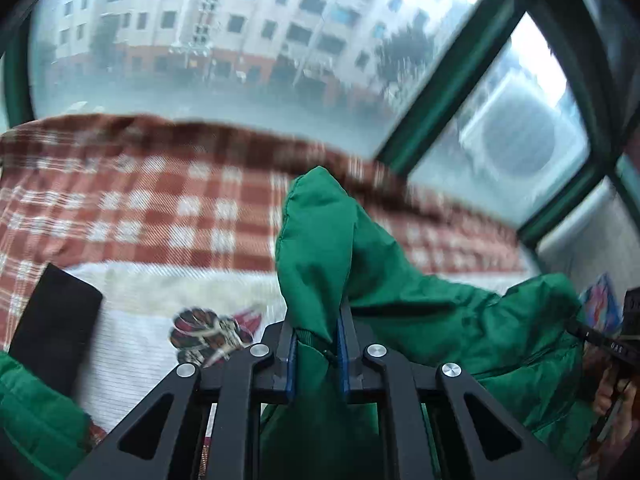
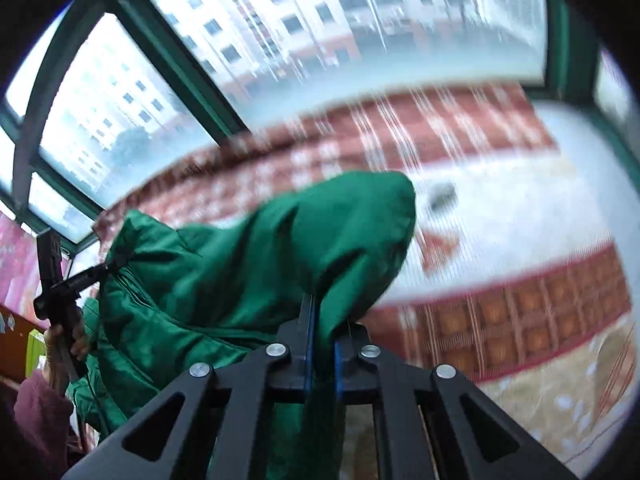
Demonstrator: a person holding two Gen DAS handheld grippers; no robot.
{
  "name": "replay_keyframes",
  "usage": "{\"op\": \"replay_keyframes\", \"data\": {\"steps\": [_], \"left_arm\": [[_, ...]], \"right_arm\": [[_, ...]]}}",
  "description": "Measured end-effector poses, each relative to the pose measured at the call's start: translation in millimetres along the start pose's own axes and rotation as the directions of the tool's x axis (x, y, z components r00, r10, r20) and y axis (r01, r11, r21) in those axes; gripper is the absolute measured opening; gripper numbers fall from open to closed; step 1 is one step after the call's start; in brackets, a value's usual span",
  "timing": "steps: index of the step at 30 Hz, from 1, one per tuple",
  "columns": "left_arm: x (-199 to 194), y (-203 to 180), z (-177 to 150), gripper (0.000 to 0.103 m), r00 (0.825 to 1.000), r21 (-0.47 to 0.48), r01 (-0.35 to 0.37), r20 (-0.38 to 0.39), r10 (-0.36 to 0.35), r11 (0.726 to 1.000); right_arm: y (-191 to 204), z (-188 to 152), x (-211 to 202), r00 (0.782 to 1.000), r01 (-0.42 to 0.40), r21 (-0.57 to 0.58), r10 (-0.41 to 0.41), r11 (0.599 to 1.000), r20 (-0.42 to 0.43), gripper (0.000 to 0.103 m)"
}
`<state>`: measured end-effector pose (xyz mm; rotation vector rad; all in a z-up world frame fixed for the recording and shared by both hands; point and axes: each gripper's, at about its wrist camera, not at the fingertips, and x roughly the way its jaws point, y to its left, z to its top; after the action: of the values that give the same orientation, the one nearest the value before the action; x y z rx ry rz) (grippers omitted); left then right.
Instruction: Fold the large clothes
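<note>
Left gripper (image 1: 316, 344): jaws drawn in on a fold of the green padded jacket (image 1: 420, 312); the cloth bunches up between the blue-edged fingers (image 1: 291, 364) and rises ahead of them in a peak.

Right gripper (image 2: 322, 344): jaws nearly together, pinching another fold of the same green padded jacket (image 2: 240, 264), which bulges forward over the fingertips and trails off to that gripper's left.

Jacket: hangs between the two grippers, lifted off the bedding below.

Red-and-white plaid blanket (image 1: 140, 208): ahead of and beneath both grippers, blurred.

White sheet (image 1: 140, 320) with a dark red printed figure: just beneath the left gripper, to its left.

Black flat object (image 1: 52, 328): left of the left gripper, on the sheet; kind unclear.

Green-framed window (image 1: 452, 80): beyond the bed; apartment blocks outside.

Person's hand (image 2: 66, 340): far left of the right gripper, around the other gripper's handle.
</note>
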<state>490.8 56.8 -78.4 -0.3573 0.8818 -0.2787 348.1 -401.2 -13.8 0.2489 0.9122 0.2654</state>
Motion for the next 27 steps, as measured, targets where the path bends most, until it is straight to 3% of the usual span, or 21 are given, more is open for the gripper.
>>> {"op": "replay_keyframes", "data": {"steps": [2,4,6,8,9,11,13,14,15,17,18,21,24,27], "left_arm": [[-23.2,10.2,5.9,0.016,0.996,-0.038,-0.002,0.089,0.005,0.999],[-15.7,26.4,12.2,0.021,0.996,-0.081,-0.075,0.048,0.079,0.994],[8.8,44.7,14.4,0.025,0.986,-0.091,-0.147,-0.093,0.139,0.985],[26.5,58.3,12.3,0.028,0.965,-0.108,-0.173,-0.219,0.147,0.979],[27.8,60.2,12.3,0.029,0.959,-0.11,-0.185,-0.238,0.155,0.977],[19.4,56.8,18.0,0.029,0.965,-0.094,-0.171,-0.218,0.148,0.981],[15.2,43.1,24.5,0.03,0.963,-0.036,-0.178,-0.211,0.167,0.983],[13.2,34.5,26.7,0.037,0.961,-0.006,-0.184,-0.212,0.178,0.983],[15.2,23.7,28.8,0.044,0.957,0.034,-0.196,-0.212,0.199,0.98],[19.4,-2.7,30.8,0.043,0.931,0.124,-0.29,-0.193,0.309,0.949],[17.8,-7.7,30.2,0.045,0.928,0.141,-0.306,-0.174,0.328,0.941],[21.1,1.2,31.2,0.06,0.92,0.1,-0.314,-0.214,0.328,0.944],[19.2,29.4,27.7,0.06,0.918,0.041,-0.293,-0.268,0.293,0.955],[9.3,64.5,19.5,0.06,0.915,-0.019,-0.315,-0.273,0.298,0.949]], "right_arm": [[25.0,16.5,-16.9,0.996,0.001,-0.076,0.006,0.997,0.09,0.008],[36.1,31.2,-13.7,0.992,0.003,-0.133,0.014,0.991,0.124,0.008],[16.7,43.3,16.7,0.999,-0.015,-0.03,0.016,0.999,0.036,0.013],[-9.9,45.0,56.4,0.99,0.087,0.072,-0.079,0.994,-0.117,0.016],[-12.6,45.1,61.3,0.986,0.113,0.068,-0.104,0.991,-0.128,0.016],[-12.4,45.1,60.4,0.983,0.137,0.038,-0.132,0.99,-0.129,0.016],[2.4,47.7,58.9,0.984,0.11,-0.005,-0.11,0.994,-0.139,0.016],[11.6,48.3,60.7,0.983,0.088,-0.025,-0.091,0.996,-0.161,0.016],[21.2,47.2,62.5,0.982,0.07,-0.042,-0.077,0.997,-0.172,0.016],[52.0,45.7,77.4,0.974,0.005,-0.103,-0.028,0.995,-0.223,0.016],[66.8,42.3,85.7,0.969,-0.032,-0.131,-0.001,0.991,-0.249,0.016],[100.7,29.3,123.5,0.937,-0.125,-0.173,0.06,0.977,-0.343,0.016],[113.4,17.5,169.2,0.918,-0.086,-0.223,-0.009,0.971,-0.396,0.016],[118.7,17.7,212.4,0.92,-0.038,-0.262,-0.068,0.964,-0.387,0.016]]}}
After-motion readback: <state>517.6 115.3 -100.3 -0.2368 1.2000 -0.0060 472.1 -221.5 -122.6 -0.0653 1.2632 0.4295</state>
